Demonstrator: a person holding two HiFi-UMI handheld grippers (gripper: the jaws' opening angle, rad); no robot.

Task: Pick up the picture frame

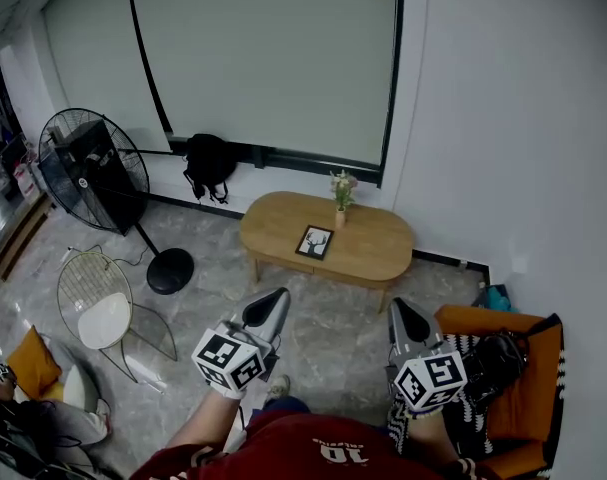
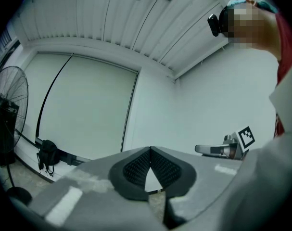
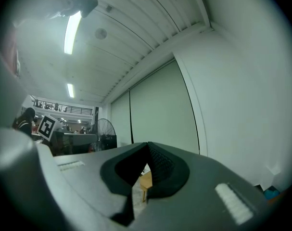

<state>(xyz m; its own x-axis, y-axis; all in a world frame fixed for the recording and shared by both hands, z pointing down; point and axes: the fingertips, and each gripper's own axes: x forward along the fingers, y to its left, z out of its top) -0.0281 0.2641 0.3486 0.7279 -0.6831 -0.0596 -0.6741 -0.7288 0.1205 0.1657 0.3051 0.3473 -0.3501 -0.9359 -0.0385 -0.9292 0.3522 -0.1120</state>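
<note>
A black picture frame (image 1: 315,242) with a pale print lies flat on the oval wooden coffee table (image 1: 383,243), near its middle. Beside it stands a small vase of flowers (image 1: 340,193). My left gripper (image 1: 276,301) is held low in front of me, well short of the table, its jaws shut with nothing between them. The right gripper (image 1: 398,313) is alongside it, also shut and empty, and likewise far from the frame. In the left gripper view the closed tips (image 2: 150,149) point at the white wall. The right gripper view shows shut tips (image 3: 146,145) with a table edge (image 3: 145,181) below.
A standing fan (image 1: 91,173) is at the left by the window blind. A black bag (image 1: 208,165) sits on the floor against the wall. A wire chair (image 1: 101,308) with a white cushion stands at left. An orange armchair (image 1: 508,373) with a dark bag is at my right.
</note>
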